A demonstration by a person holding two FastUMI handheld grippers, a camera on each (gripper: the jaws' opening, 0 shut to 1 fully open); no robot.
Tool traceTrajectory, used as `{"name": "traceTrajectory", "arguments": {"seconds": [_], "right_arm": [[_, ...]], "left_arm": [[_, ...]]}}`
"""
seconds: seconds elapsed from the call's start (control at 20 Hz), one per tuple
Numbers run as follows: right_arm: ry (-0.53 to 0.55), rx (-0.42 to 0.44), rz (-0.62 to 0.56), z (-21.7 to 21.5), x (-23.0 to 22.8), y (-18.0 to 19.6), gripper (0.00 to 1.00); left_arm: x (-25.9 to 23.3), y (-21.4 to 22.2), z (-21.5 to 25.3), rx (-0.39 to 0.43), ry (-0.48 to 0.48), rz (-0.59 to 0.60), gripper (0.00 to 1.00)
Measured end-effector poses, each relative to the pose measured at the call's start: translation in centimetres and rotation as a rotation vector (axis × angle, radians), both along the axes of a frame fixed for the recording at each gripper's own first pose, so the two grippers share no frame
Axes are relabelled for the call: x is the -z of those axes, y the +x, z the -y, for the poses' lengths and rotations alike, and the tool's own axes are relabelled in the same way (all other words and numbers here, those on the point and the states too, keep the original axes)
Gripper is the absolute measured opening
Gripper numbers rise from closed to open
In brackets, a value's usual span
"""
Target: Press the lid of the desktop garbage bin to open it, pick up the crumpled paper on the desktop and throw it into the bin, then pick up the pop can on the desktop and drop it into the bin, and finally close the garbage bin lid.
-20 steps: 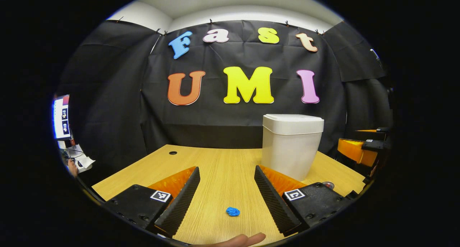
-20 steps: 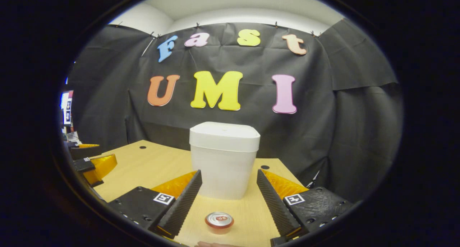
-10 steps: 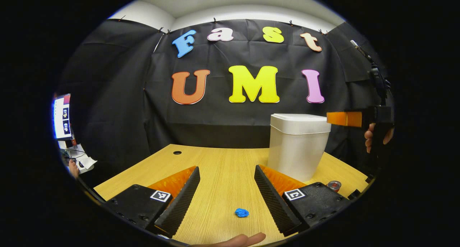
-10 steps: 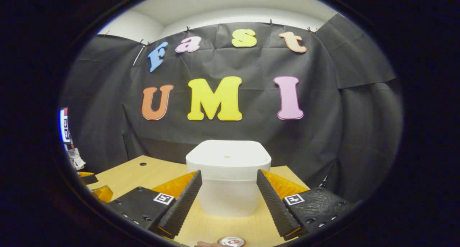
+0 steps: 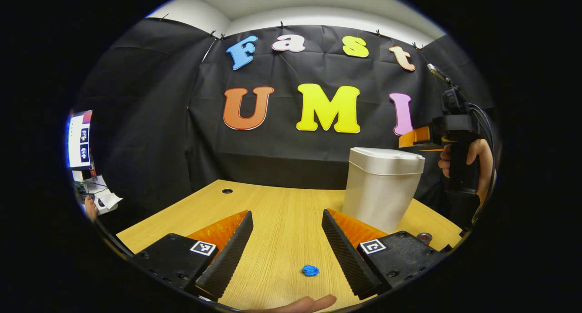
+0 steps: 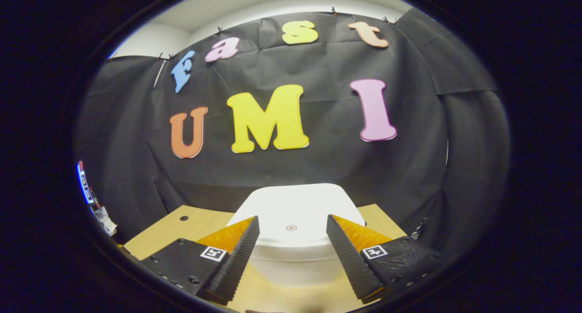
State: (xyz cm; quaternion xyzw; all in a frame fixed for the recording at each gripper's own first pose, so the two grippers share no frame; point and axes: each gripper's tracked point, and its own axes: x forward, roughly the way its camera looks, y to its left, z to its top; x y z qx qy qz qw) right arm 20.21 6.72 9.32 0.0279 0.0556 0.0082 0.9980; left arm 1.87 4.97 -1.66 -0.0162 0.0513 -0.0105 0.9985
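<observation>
Opening step: the right tool [image 6: 292, 254] — fingers spread, grasping nothing — hovers above the closed bin lid [image 6: 295, 210]; next, press down squarely.

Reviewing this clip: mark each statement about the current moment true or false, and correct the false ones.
1. The bin has its lid shut. True.
2. The left claw is shut on the crumpled paper. False: it is open, and the paper lies on the desk between its fingers.
3. The right claw is open above the lid. True.
4. The pop can is inside the bin. False: it stands on the desk beside the bin.
</observation>
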Motion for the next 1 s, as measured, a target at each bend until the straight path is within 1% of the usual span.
{"name": "traceTrajectory", "arguments": {"seconds": [0.1, 0.15, 0.2, 0.25, 0.3, 0.35, 0.4, 0.45, 0.5, 0.55, 0.85, 0.9, 1.0], "right_arm": [[0.008, 0.017, -0.003, 0.1, -0.1, 0.9, 0.84], [0.003, 0.026, -0.002, 0.2, -0.2, 1.3, 0.70], [0.002, 0.037, -0.012, 0.3, 0.0, 1.6, 0.62], [0.005, 0.042, -0.025, 0.4, 0.5, 2.2, 0.40], [0.012, 0.020, -0.044, 0.0, 1.1, 2.3, 0.19], [0.015, 0.003, -0.066, -0.3, 1.7, 2.4, 0.01], [0.021, -0.003, -0.084, -0.4, 2.1, 2.5, 0.01], [0.024, 0.008, -0.075, -0.1, 1.7, 2.2, 0.08], [0.022, 0.027, -0.070, 0.6, 1.7, 2.7, 0.02], [0.014, 0.056, -0.075, 1.2, 1.9, 2.8, 0.00], [-0.019, 0.011, -0.094, 0.9, 2.5, 2.8, 0.01], [-0.010, 0.007, -0.100, 0.9, 2.8, 2.8, 0.01], [-0.035, 0.014, -0.102, 0.9, 2.8, 2.6, 0.01]], "left_arm": [[0.0, 0.0, -0.1, 0.001, 0.026, 0.005, 0.99], [0.1, 0.0, -0.1, 0.002, 0.037, 0.004, 0.99], [0.1, 0.0, 0.0, 0.004, 0.040, 0.003, 0.99], [0.1, 0.0, 0.0, 0.006, 0.040, 0.001, 0.99], [0.3, 0.1, -0.1, 0.007, 0.038, -0.003, 0.99], [0.3, 0.0, 0.0, 0.008, 0.036, -0.007, 0.99], [0.4, -0.1, -0.2, 0.006, 0.035, -0.009, 0.99], [0.4, -0.1, -0.3, 0.000, 0.034, -0.011, 0.99], [0.6, 0.0, -0.3, -0.007, 0.032, -0.015, 0.99], [0.7, 0.1, -0.4, -0.011, 0.029, -0.021, 0.99], [0.9, 0.7, -1.1, -0.029, 0.015, -0.037, 0.99], [1.0, 0.6, -1.1, -0.028, 0.013, -0.040, 0.99], [1.1, 0.6, -0.8, -0.019, 0.010, -0.043, 0.99]]}}
